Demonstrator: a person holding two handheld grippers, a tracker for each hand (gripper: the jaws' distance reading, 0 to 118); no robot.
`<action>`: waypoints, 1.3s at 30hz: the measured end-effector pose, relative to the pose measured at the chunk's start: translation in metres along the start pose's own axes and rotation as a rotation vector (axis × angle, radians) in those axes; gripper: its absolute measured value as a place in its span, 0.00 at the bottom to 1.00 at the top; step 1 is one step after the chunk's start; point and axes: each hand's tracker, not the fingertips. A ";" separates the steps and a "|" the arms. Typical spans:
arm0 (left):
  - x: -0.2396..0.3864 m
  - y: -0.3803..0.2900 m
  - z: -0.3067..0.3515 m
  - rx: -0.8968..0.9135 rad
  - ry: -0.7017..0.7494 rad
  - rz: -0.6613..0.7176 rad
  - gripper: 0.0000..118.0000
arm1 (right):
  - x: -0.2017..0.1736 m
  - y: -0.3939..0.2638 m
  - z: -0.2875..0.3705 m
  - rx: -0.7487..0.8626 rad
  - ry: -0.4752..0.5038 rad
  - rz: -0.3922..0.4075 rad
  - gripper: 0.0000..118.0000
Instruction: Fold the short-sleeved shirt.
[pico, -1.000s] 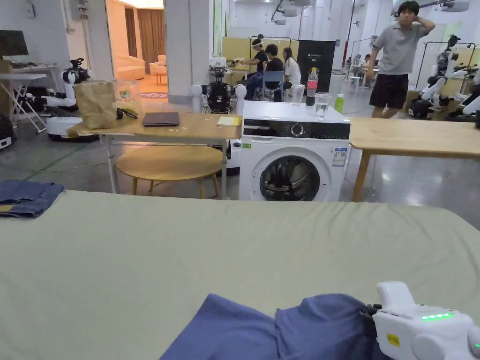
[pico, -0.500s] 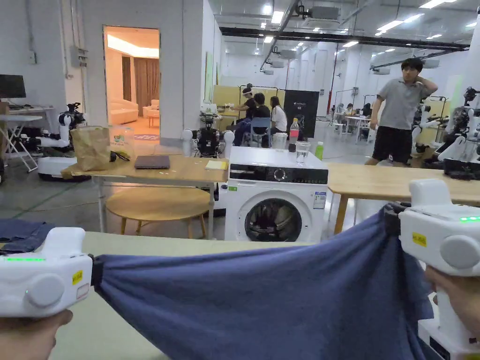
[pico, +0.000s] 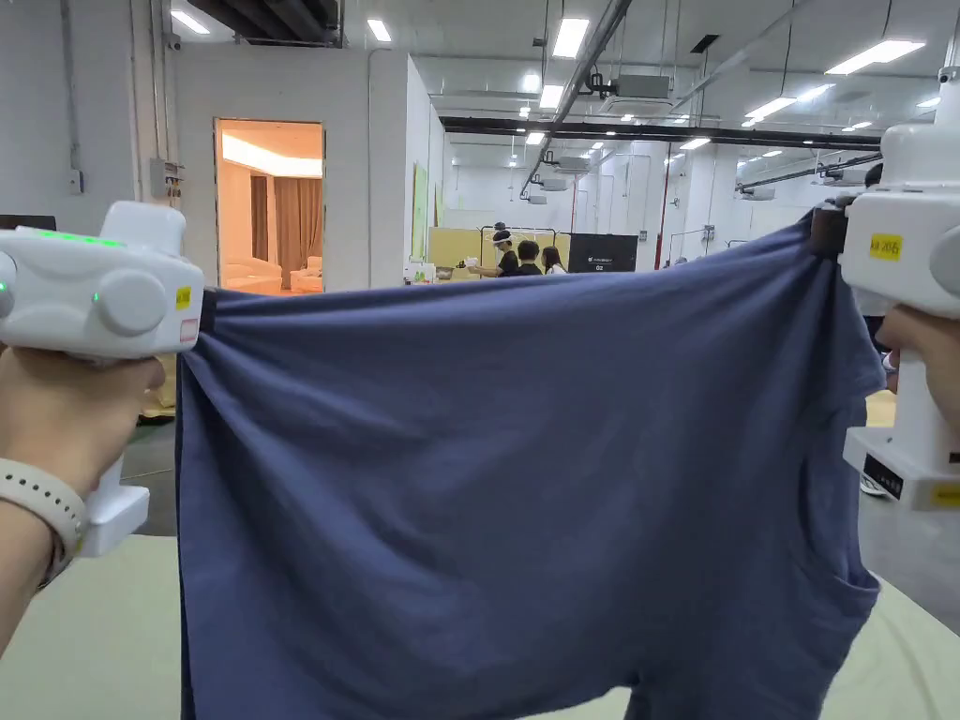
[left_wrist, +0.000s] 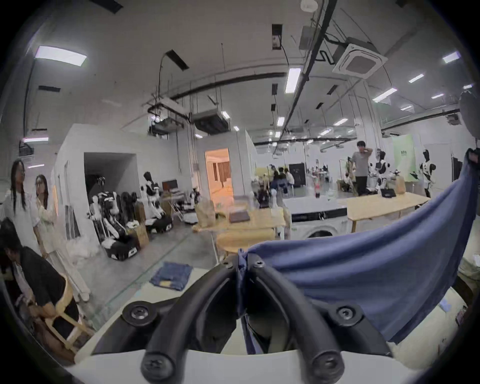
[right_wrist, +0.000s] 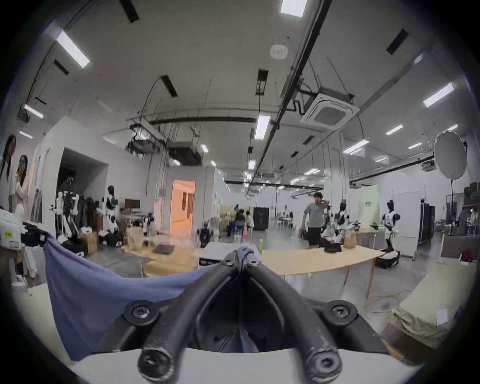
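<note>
The blue shirt (pico: 506, 487) hangs in the air as a wide sheet, its top edge stretched nearly taut between the two grippers and dipping slightly in the middle. The left gripper (left_wrist: 243, 261) has both jaws pressed together on one upper corner; the right gripper (right_wrist: 242, 256) pinches the opposite corner the same way. The side edges fall straight down, and the lower part hangs in front of the pale green table (pico: 84, 647), though whether the hem touches it is hard to tell. The table surface on either side of the cloth lies bare.
</note>
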 end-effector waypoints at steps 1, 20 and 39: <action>-0.002 0.006 0.001 0.015 0.005 -0.007 0.00 | -0.001 0.003 -0.004 0.015 0.000 -0.008 0.00; 0.025 -0.159 -0.029 -0.107 -0.014 0.007 0.00 | -0.002 -0.160 -0.013 -0.156 -0.051 0.014 0.00; 0.003 -0.392 0.251 -0.370 -0.183 -0.025 0.00 | 0.025 -0.365 0.329 -0.568 0.038 0.053 0.00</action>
